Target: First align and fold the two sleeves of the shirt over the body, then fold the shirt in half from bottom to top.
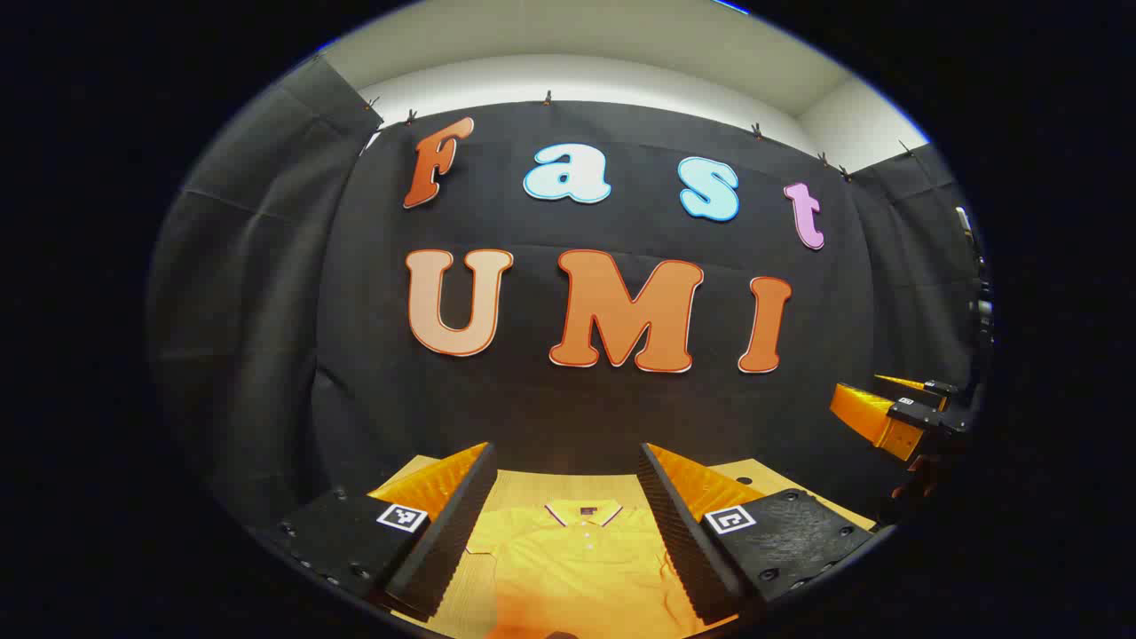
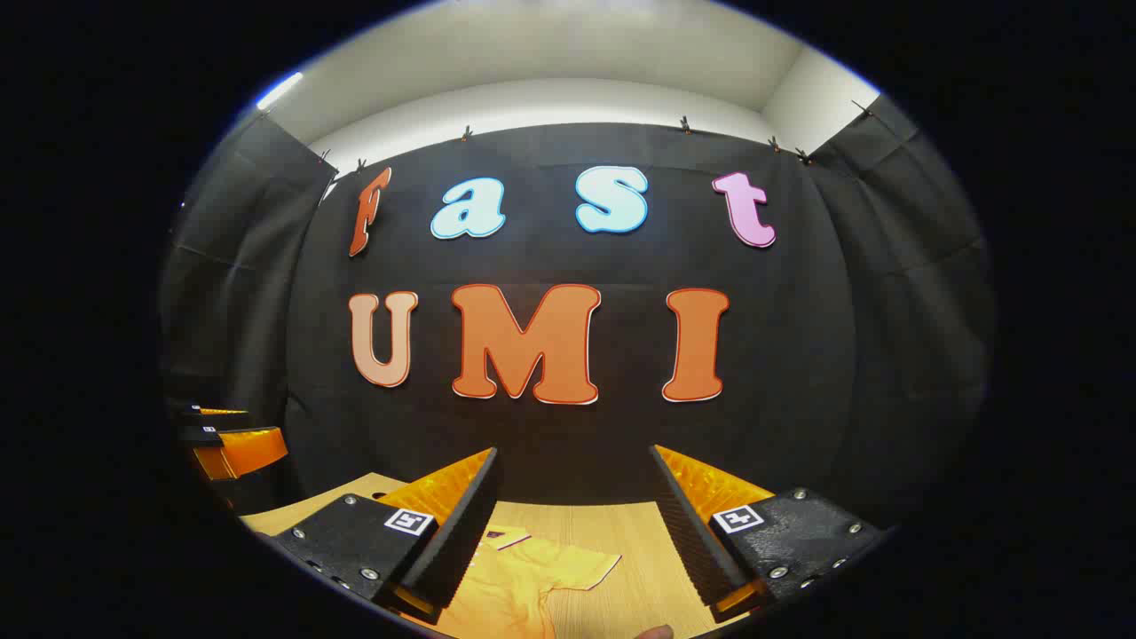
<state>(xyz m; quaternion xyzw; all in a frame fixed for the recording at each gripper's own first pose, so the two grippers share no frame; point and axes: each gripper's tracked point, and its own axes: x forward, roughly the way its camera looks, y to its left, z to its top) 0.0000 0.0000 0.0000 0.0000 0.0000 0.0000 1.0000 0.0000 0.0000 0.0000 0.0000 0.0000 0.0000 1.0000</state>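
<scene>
One yellow short-sleeved polo shirt (image 1: 577, 555) is laid flat on the light wooden table (image 2: 639, 541), collar toward the black cloth wall. Two hand-held grippers are held above it: the left hand-held gripper (image 1: 568, 484) is spread wide over the collar, and the right hand-held gripper (image 2: 577, 488) is spread wide over one sleeve.

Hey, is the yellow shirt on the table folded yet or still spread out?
Spread out, as far as shown. The yellow shirt lies flat, collar up, and one sleeve sticks out sideways on the wooden table. Its lower part is hidden.
</scene>
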